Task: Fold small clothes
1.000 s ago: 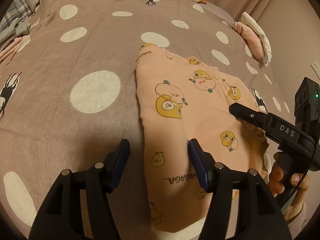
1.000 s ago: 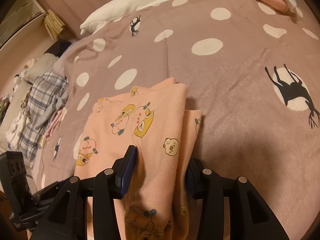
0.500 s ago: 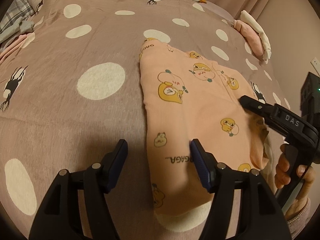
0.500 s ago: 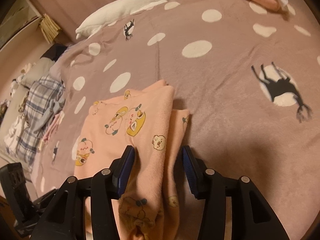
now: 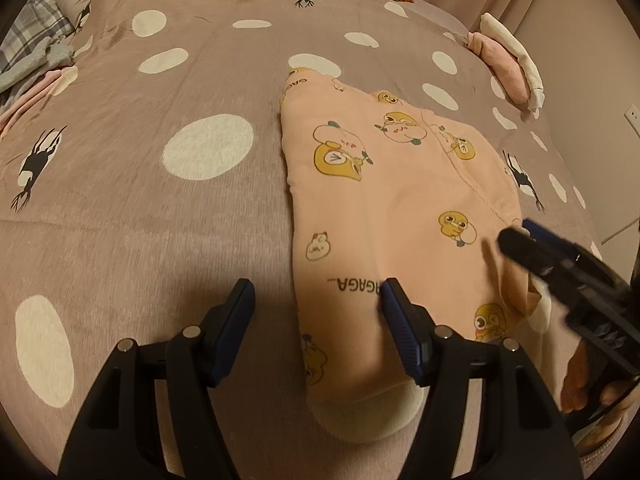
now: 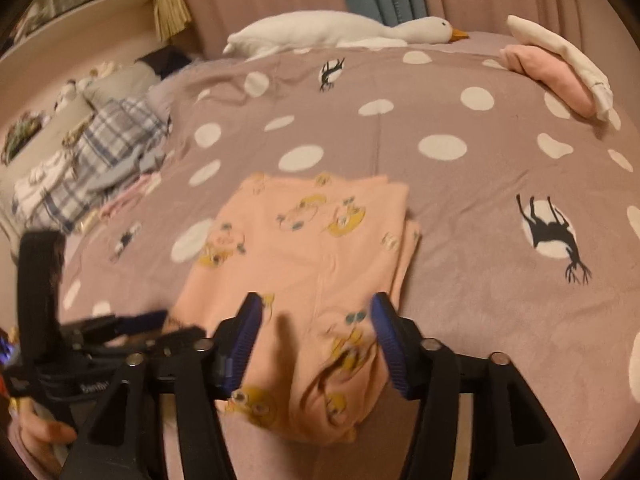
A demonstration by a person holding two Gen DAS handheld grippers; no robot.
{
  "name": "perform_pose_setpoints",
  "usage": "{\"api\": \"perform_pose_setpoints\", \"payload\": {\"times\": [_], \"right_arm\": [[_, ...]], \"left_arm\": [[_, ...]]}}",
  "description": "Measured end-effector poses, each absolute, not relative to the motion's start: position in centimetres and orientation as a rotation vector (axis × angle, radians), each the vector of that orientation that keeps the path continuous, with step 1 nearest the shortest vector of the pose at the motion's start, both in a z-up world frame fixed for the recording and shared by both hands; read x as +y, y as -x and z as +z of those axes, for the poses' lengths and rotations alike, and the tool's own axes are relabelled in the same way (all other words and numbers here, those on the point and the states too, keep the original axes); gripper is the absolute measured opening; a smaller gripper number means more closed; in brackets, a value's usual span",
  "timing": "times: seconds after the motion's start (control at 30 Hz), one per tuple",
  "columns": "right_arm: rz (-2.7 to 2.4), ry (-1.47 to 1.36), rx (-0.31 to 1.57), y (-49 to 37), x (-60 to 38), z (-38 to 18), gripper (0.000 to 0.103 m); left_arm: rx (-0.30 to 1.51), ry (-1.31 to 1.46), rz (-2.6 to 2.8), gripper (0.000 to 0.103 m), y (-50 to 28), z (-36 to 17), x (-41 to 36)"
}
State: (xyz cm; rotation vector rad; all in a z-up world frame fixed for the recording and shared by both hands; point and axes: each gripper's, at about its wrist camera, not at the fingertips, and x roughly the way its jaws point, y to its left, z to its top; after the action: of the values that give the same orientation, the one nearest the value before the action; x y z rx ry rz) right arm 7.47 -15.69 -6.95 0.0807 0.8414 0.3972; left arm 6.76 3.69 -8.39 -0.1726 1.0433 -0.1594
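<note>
The right gripper (image 6: 316,320) has just been opening; its jaws stand apart over the near end of the peach garment (image 5: 400,208), seemingly off the cloth, though blur hides contact. The left gripper (image 5: 316,300) also gapes, straddling the garment's left edge. A fold looks just released; next comes regripping the near end. Beyond, the dotted bedspread (image 5: 160,80) stretches away.

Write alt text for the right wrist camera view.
A folded peach garment with cartoon prints lies on a polka-dot bedspread, its near end between the open right gripper. A white goose plush lies beyond.
</note>
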Motion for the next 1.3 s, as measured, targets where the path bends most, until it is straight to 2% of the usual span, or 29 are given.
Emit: {"api": "perform_pose_setpoints", "payload": {"times": [0.1,0.3,1.3], "right_arm": [[0.339,-0.049,0.892,-7.8,-15.7,-8.4,0.06],[0.338,-0.226,0.95,-7.9,-19.0,-10.0,0.06],[0.415,-0.276,0.876,-4.6,-19.8,-8.4,0.06]], "left_arm": [[1.04,0.174,-0.16,0.066,-6.4,-8.5,3.7],[1.031,0.165,-0.17,0.063,-5.6,-8.5,3.7],[1.027,0.197,-0.125,0.064,-2.6,-8.1,5.3]]}}
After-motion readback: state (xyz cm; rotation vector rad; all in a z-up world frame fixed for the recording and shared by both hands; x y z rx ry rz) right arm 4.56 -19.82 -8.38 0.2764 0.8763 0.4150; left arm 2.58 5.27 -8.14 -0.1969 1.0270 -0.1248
